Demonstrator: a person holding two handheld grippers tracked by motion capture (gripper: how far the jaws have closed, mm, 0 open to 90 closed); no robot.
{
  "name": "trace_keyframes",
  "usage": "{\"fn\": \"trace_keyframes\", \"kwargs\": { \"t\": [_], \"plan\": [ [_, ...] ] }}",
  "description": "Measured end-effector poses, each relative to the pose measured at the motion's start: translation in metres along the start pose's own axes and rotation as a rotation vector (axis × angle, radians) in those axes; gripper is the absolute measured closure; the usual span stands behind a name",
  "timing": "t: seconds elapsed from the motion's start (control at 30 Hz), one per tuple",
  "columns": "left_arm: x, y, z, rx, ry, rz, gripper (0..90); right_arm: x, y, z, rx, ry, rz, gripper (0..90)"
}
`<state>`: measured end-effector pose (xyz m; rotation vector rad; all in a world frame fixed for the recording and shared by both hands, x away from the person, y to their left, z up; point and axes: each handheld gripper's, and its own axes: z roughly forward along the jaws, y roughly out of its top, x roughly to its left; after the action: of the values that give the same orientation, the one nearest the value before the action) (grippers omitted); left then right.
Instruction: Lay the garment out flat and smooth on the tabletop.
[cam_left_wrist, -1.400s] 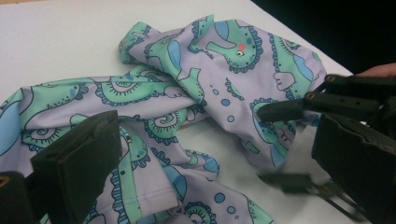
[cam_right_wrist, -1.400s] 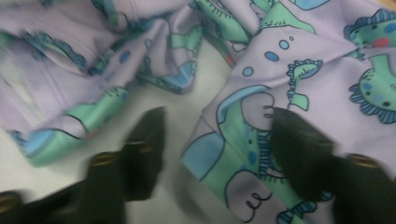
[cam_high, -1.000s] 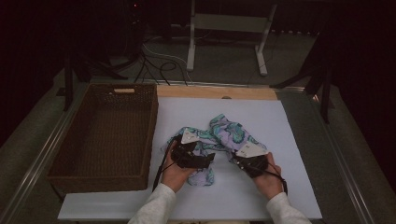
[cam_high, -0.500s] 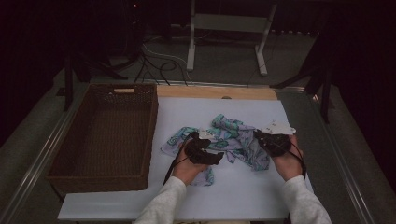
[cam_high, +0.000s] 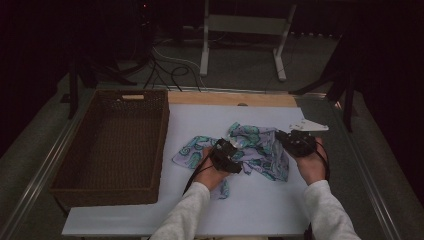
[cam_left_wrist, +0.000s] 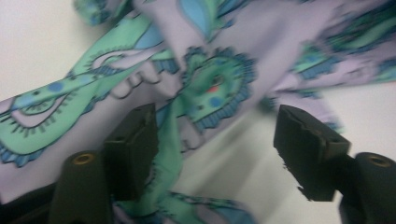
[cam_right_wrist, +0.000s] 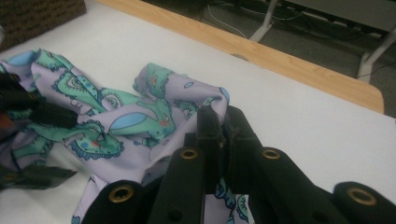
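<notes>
My right tongs (cam_right_wrist: 219, 123) are pinching the paisley lilac-and-green cloth (cam_high: 255, 150) to spread it; left tongs (cam_left_wrist: 219, 140), closing, are straddling its fold, gripping nothing.

Lilac paisley cloth (cam_high: 252, 150) with green-blue swirls, crumpled, apparently mid-table on white surface

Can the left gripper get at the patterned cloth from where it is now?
Probably yes. The left gripper sits right over the patterned cloth with its jaws apart, having just been closing, and a fold lies between them; nothing blocks it.
</notes>
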<state>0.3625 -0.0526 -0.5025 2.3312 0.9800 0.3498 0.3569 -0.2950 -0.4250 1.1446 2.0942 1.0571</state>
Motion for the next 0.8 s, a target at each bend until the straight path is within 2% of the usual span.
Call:
{"fn": "trace_keyframes", "kwargs": {
  "t": [0.07, 0.13, 0.17, 0.2, 0.27, 0.3, 0.37, 0.47, 0.5, 0.6, 0.67, 0.73, 0.77, 0.8],
  "plan": [
    [0.001, -0.001, 0.004, 0.034, 0.011, 0.005, 41.6, -0.002, 0.000, 0.001, -0.004, 0.007, 0.016, 86.3],
    [0.001, -0.002, 0.005, 0.044, 0.015, 0.016, 56.1, -0.003, 0.001, 0.001, -0.003, 0.005, 0.016, 86.3],
    [0.001, -0.002, 0.004, 0.045, 0.008, 0.016, 56.1, -0.004, 0.001, 0.001, -0.001, 0.002, 0.016, 86.3],
    [0.002, -0.002, 0.003, 0.048, -0.012, 0.012, 77.4, -0.005, 0.002, 0.002, 0.003, -0.002, 0.014, 86.3],
    [0.003, -0.005, -0.002, 0.050, -0.077, 0.010, 88.0, -0.008, 0.004, 0.003, 0.004, -0.002, 0.023, 86.3],
    [0.001, -0.006, -0.004, 0.057, -0.095, 0.020, 88.6, -0.009, 0.006, 0.003, 0.004, -0.006, 0.028, 86.3],
    [-0.006, -0.012, -0.013, 0.054, -0.129, 0.074, 89.1, -0.013, 0.009, 0.003, -0.001, -0.010, 0.037, 86.3],
    [-0.016, -0.018, -0.026, 0.041, -0.194, 0.108, 89.2, -0.017, 0.010, 0.006, 0.004, -0.013, 0.042, 86.3],
    [-0.019, -0.020, -0.028, 0.042, -0.205, 0.122, 89.2, -0.018, 0.009, 0.008, 0.010, -0.015, 0.056, 86.3],
    [-0.035, -0.025, -0.037, 0.067, -0.243, 0.219, 89.1, -0.022, 0.007, 0.013, 0.026, -0.024, 0.077, 86.3],
    [-0.042, -0.026, -0.042, 0.060, -0.244, 0.251, 88.9, -0.024, 0.006, 0.016, 0.034, -0.032, 0.098, 86.3],
    [-0.042, -0.025, -0.046, 0.045, -0.239, 0.255, 88.2, -0.027, 0.005, 0.020, 0.052, -0.045, 0.106, 85.5],
    [-0.039, -0.024, -0.047, 0.033, -0.231, 0.246, 88.0, -0.028, 0.005, 0.021, 0.061, -0.053, 0.112, 81.3],
    [-0.036, -0.023, -0.047, 0.021, -0.231, 0.221, 88.0, -0.029, 0.005, 0.022, 0.068, -0.063, 0.123, 72.2]
  ]
}}
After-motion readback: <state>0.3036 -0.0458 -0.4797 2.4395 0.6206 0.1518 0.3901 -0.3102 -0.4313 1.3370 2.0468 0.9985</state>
